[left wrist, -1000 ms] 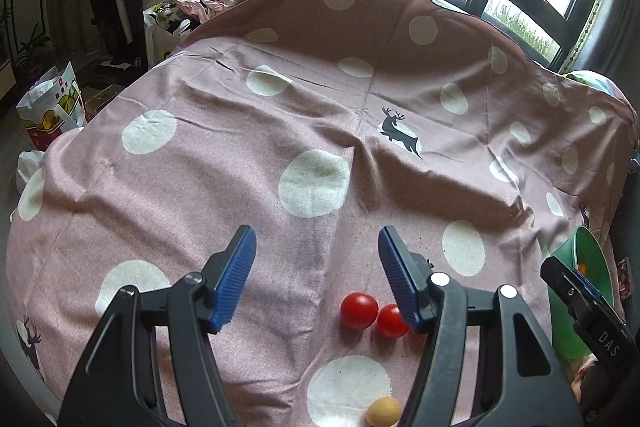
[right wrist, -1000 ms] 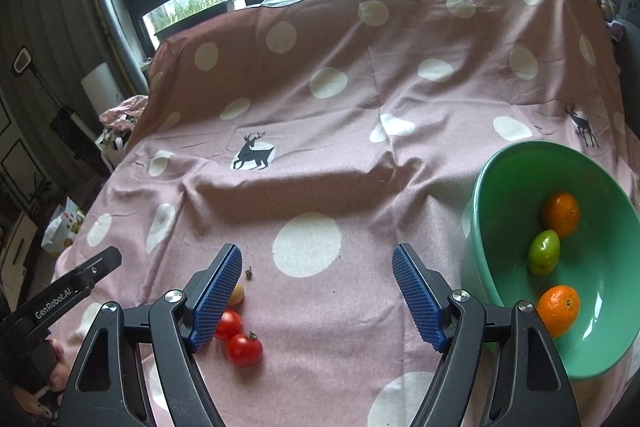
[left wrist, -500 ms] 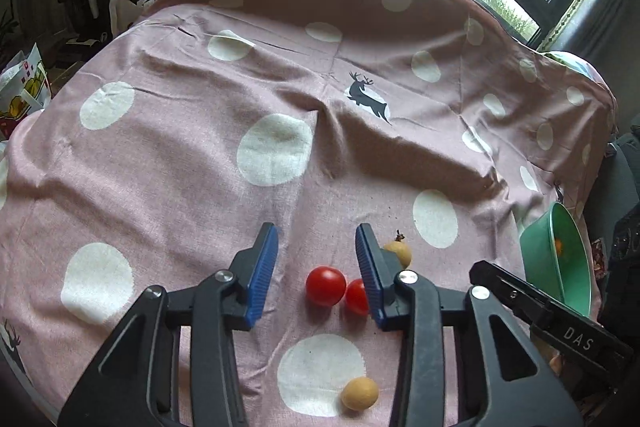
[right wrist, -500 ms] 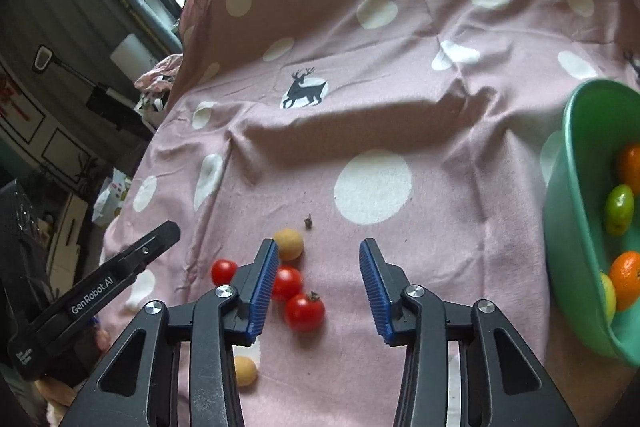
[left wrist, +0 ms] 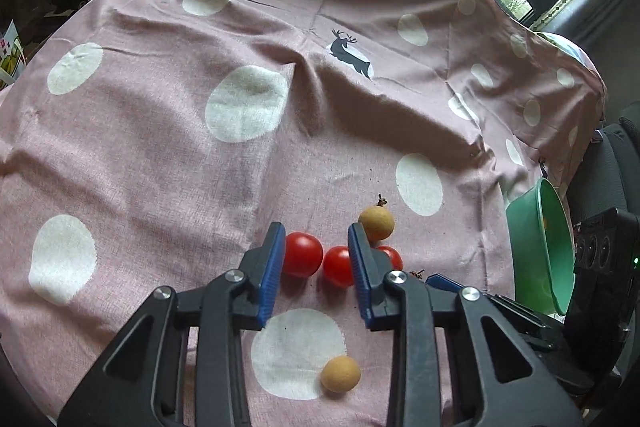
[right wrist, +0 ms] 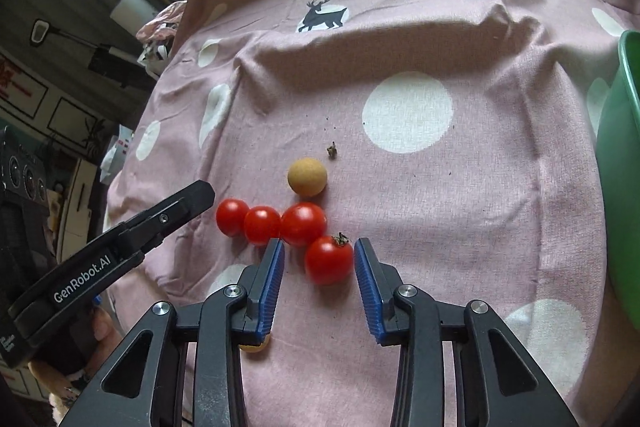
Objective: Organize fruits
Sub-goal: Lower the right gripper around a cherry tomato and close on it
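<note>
Left tongs (left wrist: 316, 269): pointed down at the fruit cluster; the blue pads are closing, with two cherry tomatoes in the gap. The leftmost tomato (left wrist: 302, 254) is touched by the left pad, the second tomato (left wrist: 337, 265) is partly hidden behind the right pad; a firm clamp cannot be told.
Right tongs (right wrist: 319, 275): the pads are closing around the stemmed tomato (right wrist: 329, 259); narrow gaps are seen on both sides, so it is not yet pinched.
Tomatoes: four are seen in the right wrist view, touching one another in a row, on the pink dotted cloth (right wrist: 440, 187) over the surface.
Tan fruits: one (right wrist: 307, 176) is lying just beyond the tomatoes; another (left wrist: 340, 373) is lying on a white dot nearer the left tongs.
Green bowl (left wrist: 540, 239): set at the right edge, well apart from the cluster; its contents are barely seen.
</note>
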The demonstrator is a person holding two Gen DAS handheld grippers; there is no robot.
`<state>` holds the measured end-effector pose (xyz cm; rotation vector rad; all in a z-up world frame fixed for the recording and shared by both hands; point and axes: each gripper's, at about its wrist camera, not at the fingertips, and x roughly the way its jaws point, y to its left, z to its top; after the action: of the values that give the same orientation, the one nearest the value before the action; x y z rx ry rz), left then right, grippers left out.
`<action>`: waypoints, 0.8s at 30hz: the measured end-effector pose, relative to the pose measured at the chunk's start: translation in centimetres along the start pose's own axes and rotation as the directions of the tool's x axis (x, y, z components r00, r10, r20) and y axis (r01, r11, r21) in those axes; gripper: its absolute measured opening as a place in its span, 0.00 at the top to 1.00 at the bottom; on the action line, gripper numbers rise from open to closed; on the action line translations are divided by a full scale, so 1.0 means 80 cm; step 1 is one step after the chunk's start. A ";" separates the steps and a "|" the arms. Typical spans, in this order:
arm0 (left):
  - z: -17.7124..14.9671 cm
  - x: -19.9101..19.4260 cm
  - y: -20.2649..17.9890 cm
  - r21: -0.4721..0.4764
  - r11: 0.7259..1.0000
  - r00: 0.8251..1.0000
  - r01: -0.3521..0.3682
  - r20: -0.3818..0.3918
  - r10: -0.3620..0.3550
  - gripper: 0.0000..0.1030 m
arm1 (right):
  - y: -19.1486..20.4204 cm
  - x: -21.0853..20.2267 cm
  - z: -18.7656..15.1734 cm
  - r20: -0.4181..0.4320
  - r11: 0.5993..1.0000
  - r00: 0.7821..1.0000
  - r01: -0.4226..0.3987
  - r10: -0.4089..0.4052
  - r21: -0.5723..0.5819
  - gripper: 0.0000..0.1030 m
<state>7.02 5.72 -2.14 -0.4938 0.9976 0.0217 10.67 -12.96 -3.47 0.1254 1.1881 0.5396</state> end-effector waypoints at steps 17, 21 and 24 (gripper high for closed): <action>-0.003 0.031 0.005 -0.037 0.998 0.995 -0.046 -0.085 0.043 0.70 | 0.003 0.013 -0.002 -0.029 0.998 0.998 0.050 -0.051 -0.027 0.70; -0.004 0.036 0.002 -0.035 0.998 0.995 -0.055 -0.084 0.052 0.72 | 0.003 0.021 -0.002 -0.045 0.998 0.998 0.053 -0.054 -0.019 0.70; -0.005 0.039 -0.002 -0.026 0.998 0.995 -0.054 -0.082 0.051 0.74 | 0.005 0.020 -0.003 -0.034 0.998 0.997 0.065 -0.066 -0.027 0.71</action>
<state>8.44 4.79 -4.81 -0.4972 1.0910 0.0632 10.75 -11.91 -4.80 0.0553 1.2142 0.5009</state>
